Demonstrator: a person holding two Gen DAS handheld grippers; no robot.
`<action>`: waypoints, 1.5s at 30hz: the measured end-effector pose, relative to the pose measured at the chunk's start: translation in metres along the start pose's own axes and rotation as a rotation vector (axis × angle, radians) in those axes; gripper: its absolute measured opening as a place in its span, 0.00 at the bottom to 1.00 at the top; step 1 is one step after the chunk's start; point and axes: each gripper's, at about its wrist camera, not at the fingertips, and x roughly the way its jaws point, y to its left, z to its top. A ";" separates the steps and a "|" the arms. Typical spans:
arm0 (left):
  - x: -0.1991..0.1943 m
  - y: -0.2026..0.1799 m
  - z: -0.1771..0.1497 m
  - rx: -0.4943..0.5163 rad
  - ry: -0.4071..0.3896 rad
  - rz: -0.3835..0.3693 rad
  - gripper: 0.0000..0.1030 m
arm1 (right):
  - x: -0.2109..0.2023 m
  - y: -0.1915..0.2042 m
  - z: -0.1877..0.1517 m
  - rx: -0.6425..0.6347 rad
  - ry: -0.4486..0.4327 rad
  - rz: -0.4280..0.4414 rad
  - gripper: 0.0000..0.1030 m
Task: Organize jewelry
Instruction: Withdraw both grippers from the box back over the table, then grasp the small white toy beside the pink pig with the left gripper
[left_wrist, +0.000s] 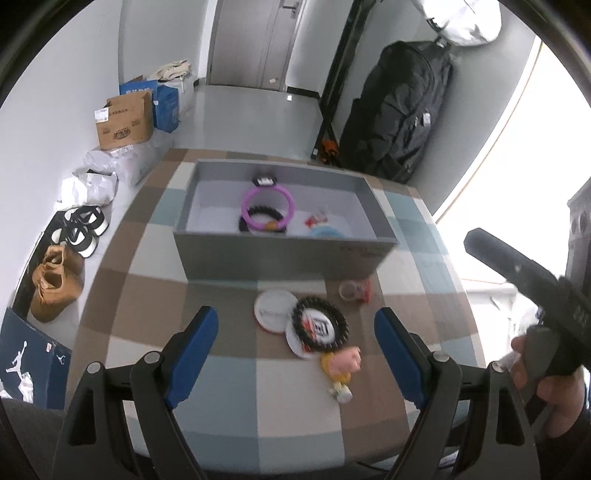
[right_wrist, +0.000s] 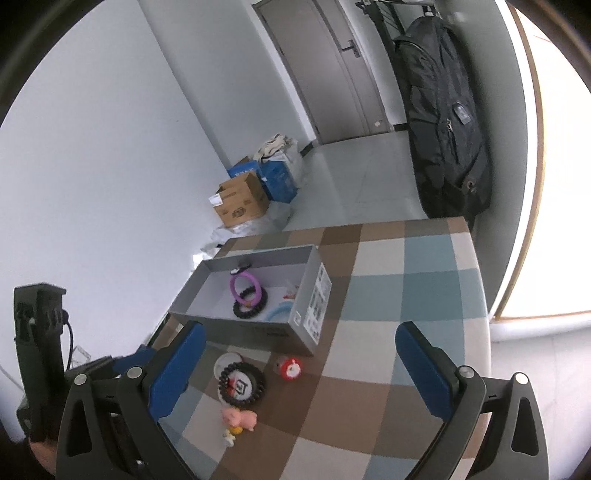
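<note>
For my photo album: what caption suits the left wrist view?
Open left tool hovers above a beaded bracelet on the checkered table, grey box beyond.

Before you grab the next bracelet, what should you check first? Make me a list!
1. Left gripper open and empty: ok.
2. Right gripper open and empty: ok.
3. Black beaded bracelet in plain view on the table, lying on a round badge: ok.
4. Gray box open, with room beside the purple ring: ok.
5. Pink pig charm close beside the bracelet, could get bumped: not ok.
6. Whether bracelet and pig are joined: cannot tell.
</note>
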 end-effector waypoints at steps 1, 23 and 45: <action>0.000 -0.002 -0.003 0.006 0.005 -0.001 0.81 | 0.000 0.000 -0.001 0.004 0.003 0.000 1.00; 0.026 -0.031 -0.045 0.152 0.183 -0.002 0.45 | -0.004 -0.011 -0.010 0.061 0.026 -0.027 1.00; -0.002 -0.029 -0.028 0.108 0.108 -0.134 0.12 | -0.007 -0.014 -0.021 0.079 0.056 -0.048 1.00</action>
